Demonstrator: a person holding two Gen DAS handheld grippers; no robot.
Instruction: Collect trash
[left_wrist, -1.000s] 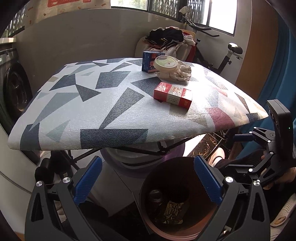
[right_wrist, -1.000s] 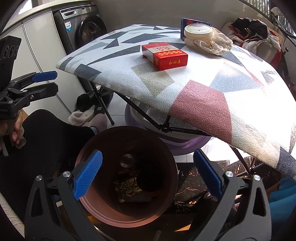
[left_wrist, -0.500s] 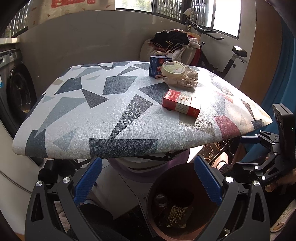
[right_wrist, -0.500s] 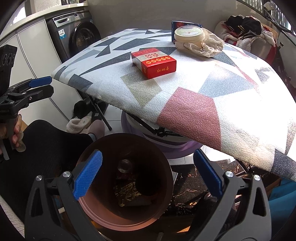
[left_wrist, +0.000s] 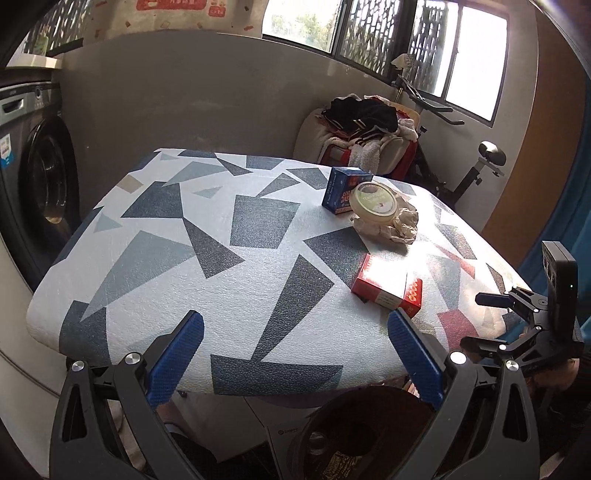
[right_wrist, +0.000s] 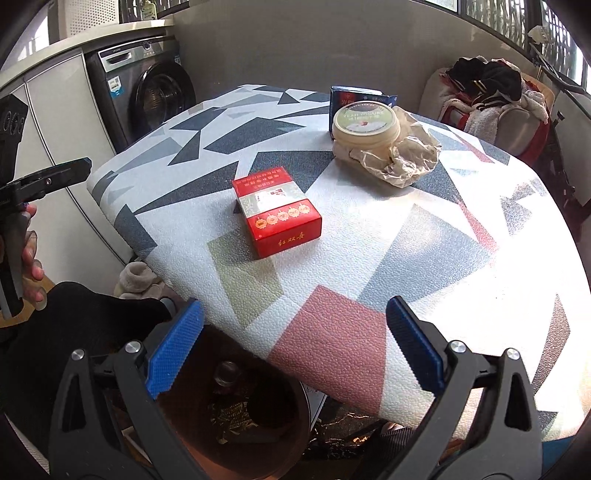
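From the left wrist camera we look across the patterned table (left_wrist: 236, 236). Our left gripper (left_wrist: 293, 354) hangs at its near edge, jaws spread wide with nothing between the blue pads (left_wrist: 177, 360). On the right half of the table lies the red carton (left_wrist: 386, 286), flat, in bright glare. Beyond it the yogurt tub (left_wrist: 373, 202) sits on crumpled paper (left_wrist: 400, 227), touching it, and the blue box (left_wrist: 341, 190) stands just behind the tub. Below the table edge we catch the rim of the brown bin (left_wrist: 354, 402), some dark scraps inside. Off to the right the right gripper (left_wrist: 517, 321) shows side-on, near the table's corner.

Over to the right wrist camera. Our right gripper (right_wrist: 293, 354) hovers above the table's near corner, jaws wide apart and empty. The red carton (right_wrist: 277, 210) lies flat ahead, closest of the trash. The yogurt tub (right_wrist: 365, 123) rests on the crumpled paper (right_wrist: 406, 158) farther back, the blue box (right_wrist: 354, 95) right behind. The brown bin (right_wrist: 236, 417) sits below us, partly under the table, with a small jar and a wrapper in it. At far left a hand (right_wrist: 31, 258) grips the left gripper's handle. A washing machine (right_wrist: 147, 88) stands behind.
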